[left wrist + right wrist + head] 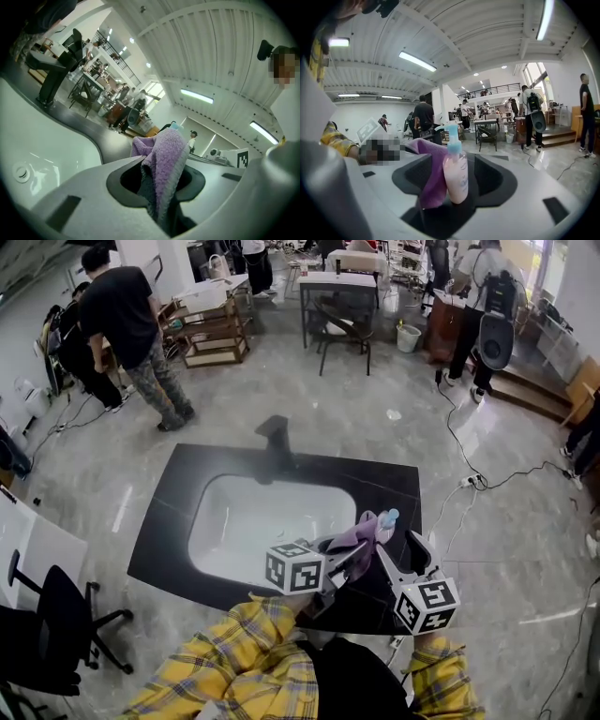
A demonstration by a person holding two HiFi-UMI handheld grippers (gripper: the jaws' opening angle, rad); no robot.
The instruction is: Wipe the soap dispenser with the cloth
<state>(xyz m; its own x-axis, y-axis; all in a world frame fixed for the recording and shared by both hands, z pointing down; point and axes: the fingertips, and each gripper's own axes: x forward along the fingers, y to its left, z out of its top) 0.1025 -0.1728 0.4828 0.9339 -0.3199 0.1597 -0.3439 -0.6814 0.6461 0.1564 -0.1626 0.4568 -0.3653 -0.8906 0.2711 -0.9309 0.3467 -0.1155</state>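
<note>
left gripper (159, 180) pinching cloth (165, 152) against soap dispenser (455, 176); right gripper (457, 199) spread wide around it

Yellow plaid sleeves (246, 652); grey left tongs (360, 553) and right tongs (397, 542), each with a black-and-white marker cube (295, 566).

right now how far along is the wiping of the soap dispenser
Done: the left gripper has the purple cloth clamped and up at the soap dispenser. In hand: the cloth lies against one side of the dispenser, which stands upright between the right gripper's open jaws. Left: its other side and pump show no cloth on them; how much has been wiped I cannot tell.
</note>
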